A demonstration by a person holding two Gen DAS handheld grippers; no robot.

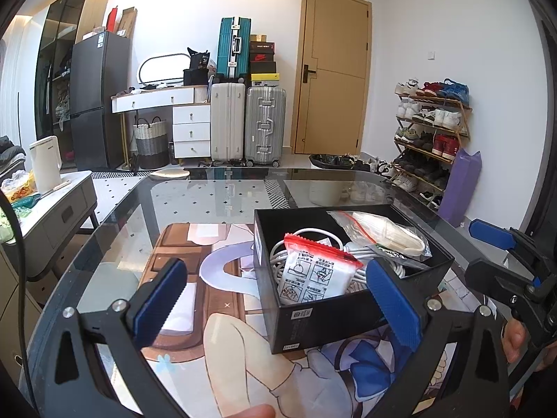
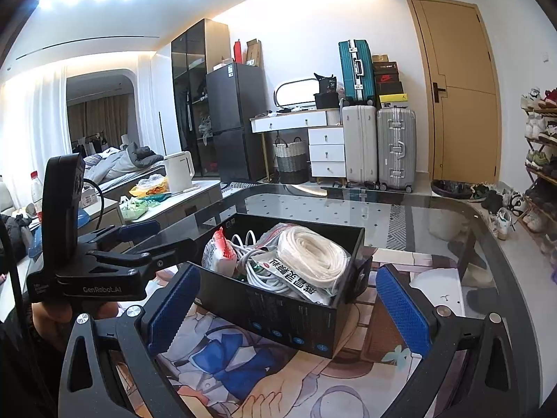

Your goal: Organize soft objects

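A black open box (image 1: 334,317) (image 2: 278,317) stands on a printed cartoon mat (image 1: 216,334) on the glass table. Inside lie a red-and-white packet (image 1: 316,273) (image 2: 217,250), a bundled white cable (image 1: 278,256) (image 2: 257,275), and a zip bag with a coil of white cord (image 1: 386,235) (image 2: 310,256). My left gripper (image 1: 278,301) is open and empty, its blue pads straddling the box's near left corner. My right gripper (image 2: 287,308) is also open and empty, just short of the box's near side. Each gripper shows in the other's view, at the box's opposite sides (image 1: 491,254) (image 2: 156,238).
The glass table (image 1: 216,188) curves away toward the far edge. A grey side table with a white kettle (image 1: 45,163) stands to the left. Suitcases (image 1: 247,125), a door and a shoe rack (image 1: 431,132) line the back wall. A purple bag (image 1: 459,188) leans by the rack.
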